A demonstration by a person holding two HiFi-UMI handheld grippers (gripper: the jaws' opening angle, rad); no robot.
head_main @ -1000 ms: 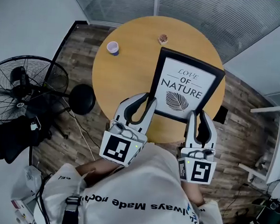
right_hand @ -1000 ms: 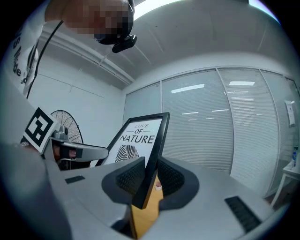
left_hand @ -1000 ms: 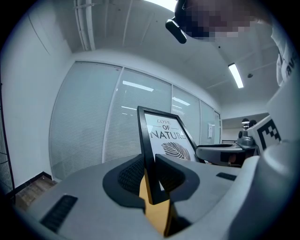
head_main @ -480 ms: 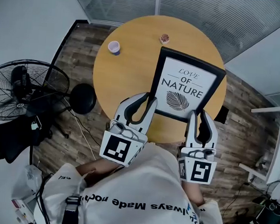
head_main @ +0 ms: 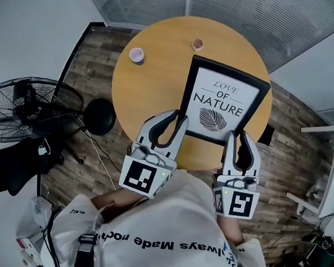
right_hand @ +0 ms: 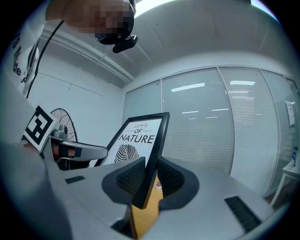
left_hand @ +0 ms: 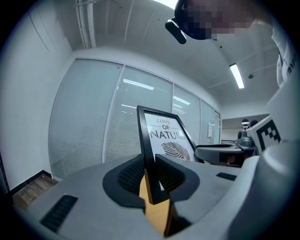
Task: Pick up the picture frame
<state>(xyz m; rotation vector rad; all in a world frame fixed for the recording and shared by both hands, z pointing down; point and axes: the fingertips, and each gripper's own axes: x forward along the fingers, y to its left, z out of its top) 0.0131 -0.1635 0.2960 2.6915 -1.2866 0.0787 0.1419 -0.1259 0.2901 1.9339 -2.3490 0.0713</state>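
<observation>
Hardly anything moved: picture frame [head_main: 222,102] marginally higher against table [head_main: 153,84]; lift likely just starting. Left gripper [head_main: 178,118] clamped on frame's lower left edge, right gripper [head_main: 237,135] clamped on lower right corner. Frame tilted over table's near rim. Cup [head_main: 137,55] and trinket [head_main: 198,44] well apart beyond; open room upward.

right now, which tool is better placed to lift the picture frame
Neither leads: the left tool grips the picture frame at its lower left corner, the right tool at its lower right. Lift with both.
</observation>
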